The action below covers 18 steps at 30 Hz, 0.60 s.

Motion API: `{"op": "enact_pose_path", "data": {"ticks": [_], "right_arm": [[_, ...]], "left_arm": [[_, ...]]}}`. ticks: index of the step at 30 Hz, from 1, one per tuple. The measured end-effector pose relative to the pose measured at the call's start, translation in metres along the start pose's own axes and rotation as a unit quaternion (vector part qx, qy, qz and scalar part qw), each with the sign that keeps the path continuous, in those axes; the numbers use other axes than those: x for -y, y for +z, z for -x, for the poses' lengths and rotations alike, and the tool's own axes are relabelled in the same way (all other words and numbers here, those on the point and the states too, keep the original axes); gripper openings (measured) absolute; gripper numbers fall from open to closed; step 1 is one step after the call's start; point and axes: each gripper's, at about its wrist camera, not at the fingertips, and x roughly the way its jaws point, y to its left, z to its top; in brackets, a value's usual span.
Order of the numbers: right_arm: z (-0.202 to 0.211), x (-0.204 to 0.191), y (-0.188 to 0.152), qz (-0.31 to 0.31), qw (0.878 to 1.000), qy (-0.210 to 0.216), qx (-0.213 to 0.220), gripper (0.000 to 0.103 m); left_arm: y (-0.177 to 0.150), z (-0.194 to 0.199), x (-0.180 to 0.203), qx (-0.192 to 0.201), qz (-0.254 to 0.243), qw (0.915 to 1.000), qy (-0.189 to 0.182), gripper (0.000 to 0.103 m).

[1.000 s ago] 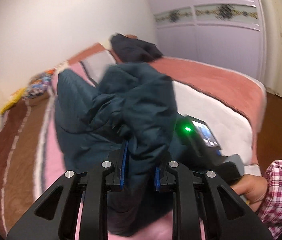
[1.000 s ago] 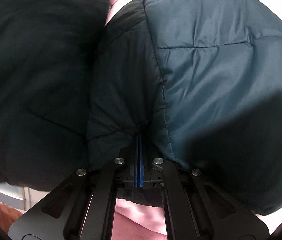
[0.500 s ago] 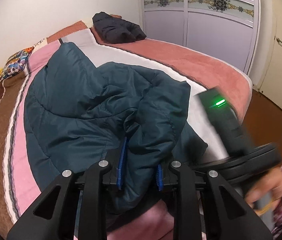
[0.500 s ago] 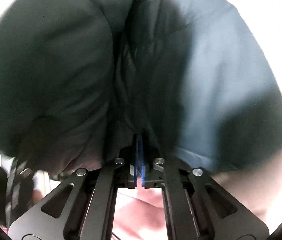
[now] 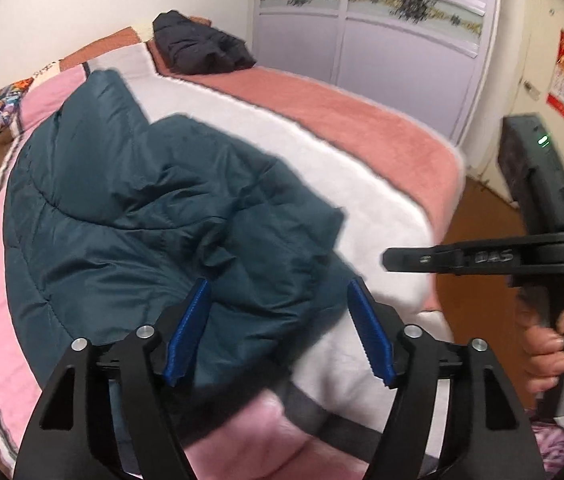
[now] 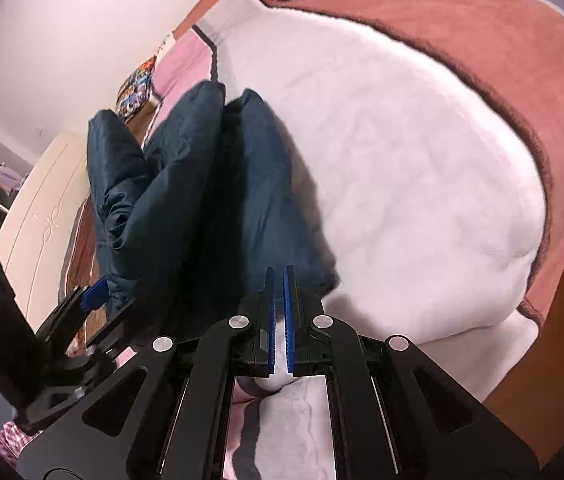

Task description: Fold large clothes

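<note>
Bed [image 5: 361, 120] is carrying your jacket [image 5: 142, 208]; left tool [image 5: 278, 332] gaping, right tool [image 6: 280, 320] seemingly pinching nothing, so puffy folds are risking springing open

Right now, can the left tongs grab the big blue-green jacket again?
Probably yes. The left tongs are open, and the teal puffer jacket lies on the bed right between and ahead of the fingers, with nothing covering it.

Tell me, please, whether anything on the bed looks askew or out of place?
Yes: the teal puffer jacket lies bunched and crumpled on the bed, one part heaped unevenly over the rest rather than squarely folded. A second dark garment sits rumpled at the far end. Neither hand-held gripper, left or right, holds it.
</note>
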Motion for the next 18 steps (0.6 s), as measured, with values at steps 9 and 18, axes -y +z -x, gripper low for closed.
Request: {"op": "enact_pose_path", "data": {"ticks": [9, 18], "right_arm": [[0.002, -0.071, 0.015, 0.071, 0.997, -0.008, 0.042, 0.005], [-0.023, -0.162, 0.018, 0.182, 0.982, 0.041, 0.026, 0.005]], "left_arm": [[-0.001, 0.071, -0.002, 0.073, -0.005, 0.9971, -0.023, 0.069], [0.049, 0.081, -0.093, 0.115, 0.086, 0.9828, 0.116, 0.067]]}}
